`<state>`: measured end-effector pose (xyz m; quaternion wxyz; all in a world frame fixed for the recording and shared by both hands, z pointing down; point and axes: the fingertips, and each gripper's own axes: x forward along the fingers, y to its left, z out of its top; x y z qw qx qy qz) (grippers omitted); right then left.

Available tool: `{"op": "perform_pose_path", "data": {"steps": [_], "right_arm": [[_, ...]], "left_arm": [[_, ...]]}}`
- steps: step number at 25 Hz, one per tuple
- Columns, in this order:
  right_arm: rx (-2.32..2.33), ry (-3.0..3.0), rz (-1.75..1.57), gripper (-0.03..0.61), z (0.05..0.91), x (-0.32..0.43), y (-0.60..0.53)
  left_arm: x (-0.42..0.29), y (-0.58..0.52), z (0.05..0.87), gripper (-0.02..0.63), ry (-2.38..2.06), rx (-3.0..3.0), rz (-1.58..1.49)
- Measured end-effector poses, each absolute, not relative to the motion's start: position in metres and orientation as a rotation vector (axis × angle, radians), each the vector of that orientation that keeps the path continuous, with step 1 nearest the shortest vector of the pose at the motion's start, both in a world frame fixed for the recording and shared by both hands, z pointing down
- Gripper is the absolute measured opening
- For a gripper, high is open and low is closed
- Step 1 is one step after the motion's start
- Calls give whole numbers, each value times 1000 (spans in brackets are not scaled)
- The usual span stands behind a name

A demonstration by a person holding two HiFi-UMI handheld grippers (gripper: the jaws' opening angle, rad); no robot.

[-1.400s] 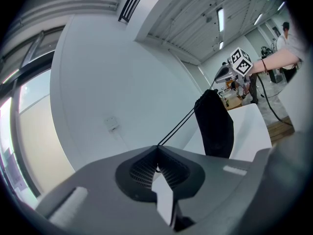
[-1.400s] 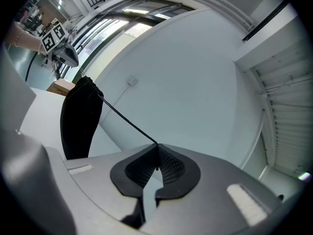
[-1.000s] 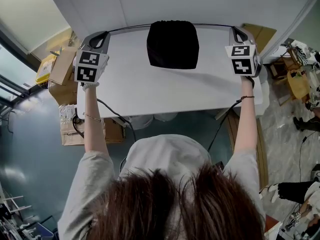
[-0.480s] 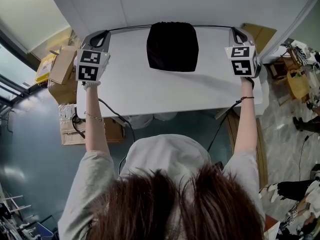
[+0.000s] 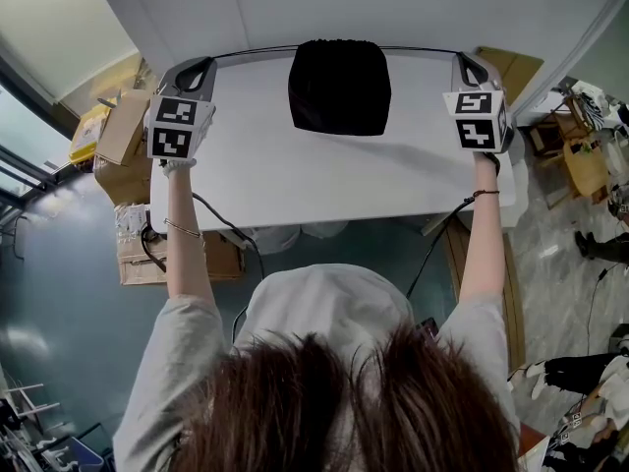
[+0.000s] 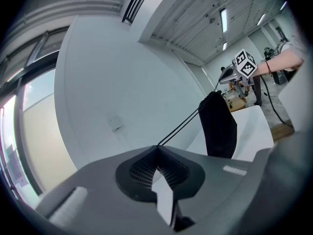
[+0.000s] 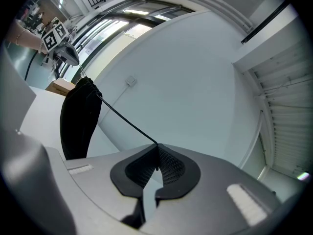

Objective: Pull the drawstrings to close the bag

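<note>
A black drawstring bag [image 5: 339, 87] stands at the back middle of the white table [image 5: 295, 180], its top gathered. A thin black drawstring [image 5: 251, 54] runs taut from it to my left gripper [image 5: 210, 64], which is shut on the cord's end. A second drawstring [image 5: 423, 50] stretches the other way to my right gripper [image 5: 459, 59], also shut on it. In the left gripper view the cord [image 6: 183, 124] leaves the shut jaws toward the bag [image 6: 218, 126]. The right gripper view shows the same: cord [image 7: 127, 121], bag [image 7: 78, 116].
A pale wall stands just behind the table's far edge. Cardboard boxes [image 5: 120, 131] are stacked on the floor at the left, another box [image 5: 513, 67] at the right. Cables [image 5: 231, 234] hang below the table's near edge.
</note>
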<state>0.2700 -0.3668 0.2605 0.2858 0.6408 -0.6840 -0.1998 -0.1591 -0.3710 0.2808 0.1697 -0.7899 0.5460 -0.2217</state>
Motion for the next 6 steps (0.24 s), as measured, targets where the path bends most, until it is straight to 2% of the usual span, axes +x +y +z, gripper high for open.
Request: {"op": "perform_pose_path", "data": {"steps": [6], "right_arm": [[1714,-1825,-537,15,259,265,-373]], "left_arm": [[-165,-378,281,2,1549,-2256,-623]]}}
